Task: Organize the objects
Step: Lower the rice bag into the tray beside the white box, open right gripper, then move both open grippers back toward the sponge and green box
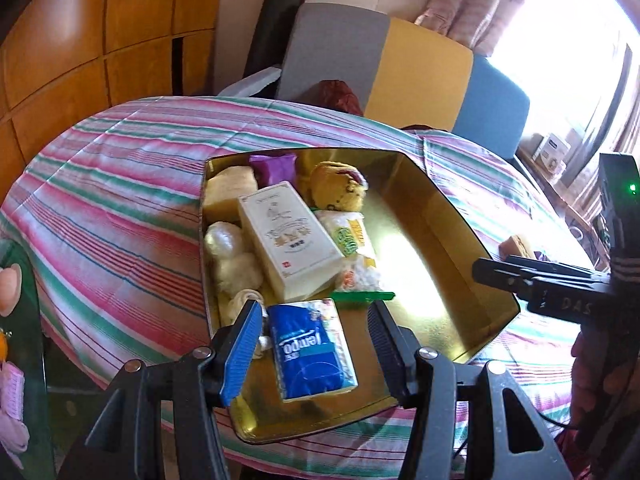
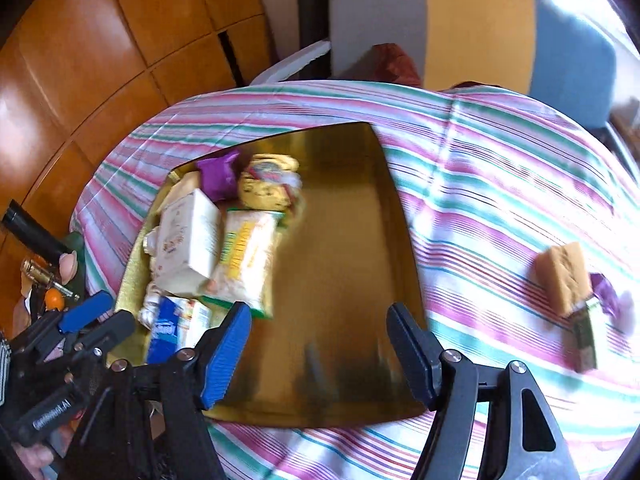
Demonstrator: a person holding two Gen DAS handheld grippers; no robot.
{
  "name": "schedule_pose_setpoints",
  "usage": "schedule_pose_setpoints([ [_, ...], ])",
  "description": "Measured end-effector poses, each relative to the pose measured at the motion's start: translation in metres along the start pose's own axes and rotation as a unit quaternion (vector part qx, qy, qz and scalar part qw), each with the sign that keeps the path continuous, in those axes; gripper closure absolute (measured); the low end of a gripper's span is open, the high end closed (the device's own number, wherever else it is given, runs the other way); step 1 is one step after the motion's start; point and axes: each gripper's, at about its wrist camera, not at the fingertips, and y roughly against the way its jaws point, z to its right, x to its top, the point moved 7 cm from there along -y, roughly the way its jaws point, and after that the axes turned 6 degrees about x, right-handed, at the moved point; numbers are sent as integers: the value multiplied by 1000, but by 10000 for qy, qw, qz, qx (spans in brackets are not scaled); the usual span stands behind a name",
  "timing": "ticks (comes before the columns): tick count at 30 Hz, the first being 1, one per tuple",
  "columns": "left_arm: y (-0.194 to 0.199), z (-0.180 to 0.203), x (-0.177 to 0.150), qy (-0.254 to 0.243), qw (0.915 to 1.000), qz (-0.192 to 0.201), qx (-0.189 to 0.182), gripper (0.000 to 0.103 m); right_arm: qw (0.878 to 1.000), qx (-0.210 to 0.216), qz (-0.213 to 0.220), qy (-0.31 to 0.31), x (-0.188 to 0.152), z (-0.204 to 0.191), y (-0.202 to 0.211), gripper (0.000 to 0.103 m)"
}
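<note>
Both wrist cameras look down and forward from close above the near edge of the shallow gold metal tray [image 1: 452,216] [image 2: 352,264] on the striped-cloth worktop [image 1: 120,200] [image 2: 500,184]. The left view sits over the tray's near-left corner, the right view over its near-right part; both share the tray and the grey, yellow and blue chair back [image 1: 420,60] [image 2: 476,24] beyond.

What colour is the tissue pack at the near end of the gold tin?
Blue with white lettering; the tissue pack shows best in the left wrist view, lying in the gold tin.

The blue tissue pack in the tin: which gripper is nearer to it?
Left. The left gripper straddles the blue tissue pack, fingers open either side. The right gripper hovers open over the tin's bare half.
</note>
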Motion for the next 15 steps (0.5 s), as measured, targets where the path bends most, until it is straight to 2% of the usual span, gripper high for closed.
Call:
schedule_pose_setpoints([
  [9,0,28,-2,-308,9995,-70,-82,47,9965,-562,323,-524,-12,79,47,30],
  [15,2,55,0,-646,9978,-47,-153,47,9864,-1255,611,-870,-14,153,88,30],
])
